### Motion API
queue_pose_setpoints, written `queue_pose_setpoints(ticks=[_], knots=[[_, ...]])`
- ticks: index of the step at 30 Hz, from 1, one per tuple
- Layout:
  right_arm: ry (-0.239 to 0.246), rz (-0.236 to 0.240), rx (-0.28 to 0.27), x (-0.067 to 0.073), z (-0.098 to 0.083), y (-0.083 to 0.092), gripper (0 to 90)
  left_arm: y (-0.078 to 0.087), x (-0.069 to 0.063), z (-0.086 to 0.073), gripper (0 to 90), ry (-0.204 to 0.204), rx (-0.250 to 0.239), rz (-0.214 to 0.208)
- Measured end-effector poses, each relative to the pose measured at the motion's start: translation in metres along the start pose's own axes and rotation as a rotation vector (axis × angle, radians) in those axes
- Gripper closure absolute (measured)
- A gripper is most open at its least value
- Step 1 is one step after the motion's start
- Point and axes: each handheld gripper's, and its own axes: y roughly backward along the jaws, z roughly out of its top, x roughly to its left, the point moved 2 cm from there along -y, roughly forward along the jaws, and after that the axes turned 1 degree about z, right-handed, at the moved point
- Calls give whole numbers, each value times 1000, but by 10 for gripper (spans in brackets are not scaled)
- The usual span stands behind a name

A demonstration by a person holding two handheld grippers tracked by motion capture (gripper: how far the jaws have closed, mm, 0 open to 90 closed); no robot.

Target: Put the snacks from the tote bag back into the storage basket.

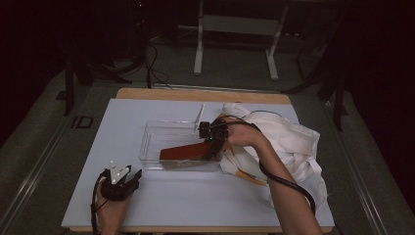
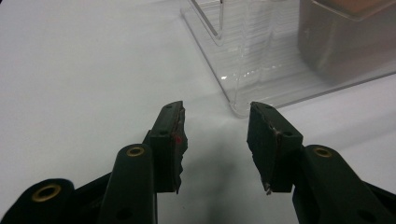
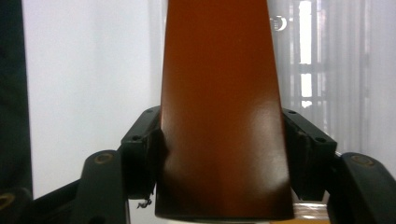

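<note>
A long red-brown box (image 1: 186,152) lies slanted in a clear plastic bin (image 1: 152,143), its raised end at the bin's right side. My right gripper (image 1: 214,147) reaches down over that end. In the right gripper view the box (image 3: 219,116) runs between the jaws and spans almost the whole gap. The pads (image 3: 152,149) stand close beside its long sides without clearly pressing on them. My left gripper (image 1: 131,172) rests on the white mat near the front left, open and empty, and points at the bin's near corner (image 2: 238,105).
A crumpled white cloth (image 1: 288,142) with orange straps lies right of the bin under the right forearm. The white mat (image 1: 122,117) covers most of the wooden table. A white frame's legs (image 1: 198,49) stand on the floor beyond the table.
</note>
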Motion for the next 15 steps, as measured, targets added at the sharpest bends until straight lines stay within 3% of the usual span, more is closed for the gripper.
queue_pose_setpoints(ticks=[5,15], knots=[[-13,10,-18,1,1,4,363,0,0,0,566,-1,1,1],[-7,-15,-28,1,-6,10,345,0,0,0,565,0,1,2]])
